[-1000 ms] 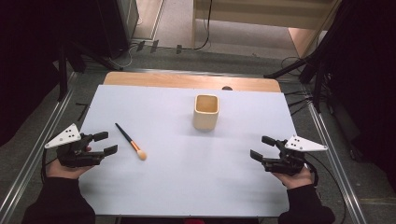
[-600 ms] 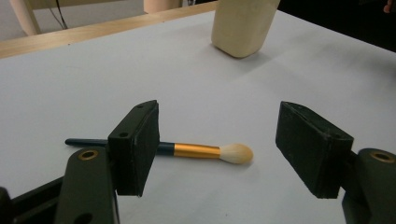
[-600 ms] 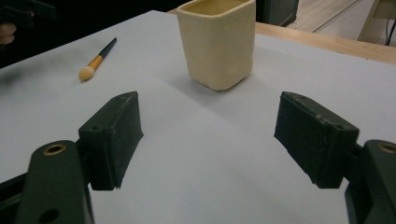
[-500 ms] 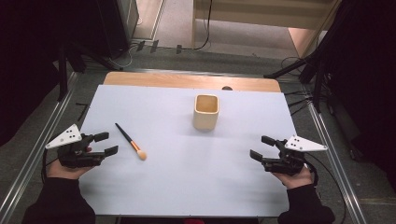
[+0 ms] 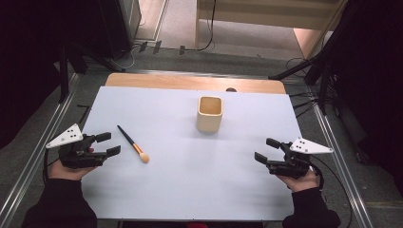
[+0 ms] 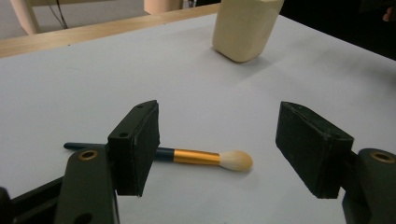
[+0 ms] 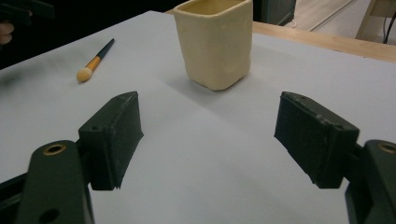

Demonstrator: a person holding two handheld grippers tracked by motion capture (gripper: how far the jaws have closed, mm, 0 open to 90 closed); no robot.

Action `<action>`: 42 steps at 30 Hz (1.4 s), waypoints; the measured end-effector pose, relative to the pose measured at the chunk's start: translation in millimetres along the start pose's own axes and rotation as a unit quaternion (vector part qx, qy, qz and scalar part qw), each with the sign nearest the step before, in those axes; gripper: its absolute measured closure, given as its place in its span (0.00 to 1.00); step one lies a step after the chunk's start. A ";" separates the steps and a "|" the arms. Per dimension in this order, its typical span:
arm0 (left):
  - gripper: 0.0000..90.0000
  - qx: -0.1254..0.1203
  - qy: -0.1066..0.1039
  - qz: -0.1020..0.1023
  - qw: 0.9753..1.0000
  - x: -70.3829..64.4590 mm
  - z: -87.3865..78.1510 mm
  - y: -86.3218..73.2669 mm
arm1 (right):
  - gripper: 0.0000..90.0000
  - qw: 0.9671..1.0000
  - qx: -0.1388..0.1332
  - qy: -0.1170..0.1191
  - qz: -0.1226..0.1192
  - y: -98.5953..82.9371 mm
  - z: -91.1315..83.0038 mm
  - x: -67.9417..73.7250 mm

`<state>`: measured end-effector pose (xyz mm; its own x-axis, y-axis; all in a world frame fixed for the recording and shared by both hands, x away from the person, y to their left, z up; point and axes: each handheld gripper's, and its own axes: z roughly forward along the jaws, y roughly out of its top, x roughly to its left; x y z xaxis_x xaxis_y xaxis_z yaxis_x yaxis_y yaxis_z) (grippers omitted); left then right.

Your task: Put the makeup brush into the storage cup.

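On a white-covered table (image 5: 190, 190), the slim black-handled makeup brush with gold ferrule (image 5: 133, 144) lies flat, left of the cream square ceramic cup (image 5: 209, 114). The left gripper (image 5: 107, 144), jaws apart, sits just beside it, likely to grasp; the right gripper (image 5: 266, 150) waits spread, right of the cup.

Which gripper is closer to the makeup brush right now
Left. The left gripper sits open just beside the makeup brush, its jaws not touching it. The right gripper is open far across the table, past the cream cup.
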<state>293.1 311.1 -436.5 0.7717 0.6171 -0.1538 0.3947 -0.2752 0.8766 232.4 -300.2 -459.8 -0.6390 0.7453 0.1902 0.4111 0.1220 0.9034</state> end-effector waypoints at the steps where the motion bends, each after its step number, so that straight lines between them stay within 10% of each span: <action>1: 0.34 0.000 -0.001 -0.006 1.000 1.3 -0.3 -0.9 | 0.26 1.000 0.003 0.001 -0.002 -0.1 0.8 -0.4; 20: 0.35 0.004 0.008 0.003 1.000 1.8 -0.3 9.0 | 0.27 1.000 -0.011 -0.012 0.008 -0.4 -7.9 -6.4; 42: 0.32 0.107 -0.009 0.009 0.994 7.0 14.3 57.5 | 0.27 1.000 -0.005 -0.001 0.013 -0.7 -6.6 -7.5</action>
<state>328.4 289.0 -393.6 0.7880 0.5973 -0.1490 0.4762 -0.4380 0.7624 232.7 -310.2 -459.3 -0.6268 0.7497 0.2124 0.4208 0.0963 0.9020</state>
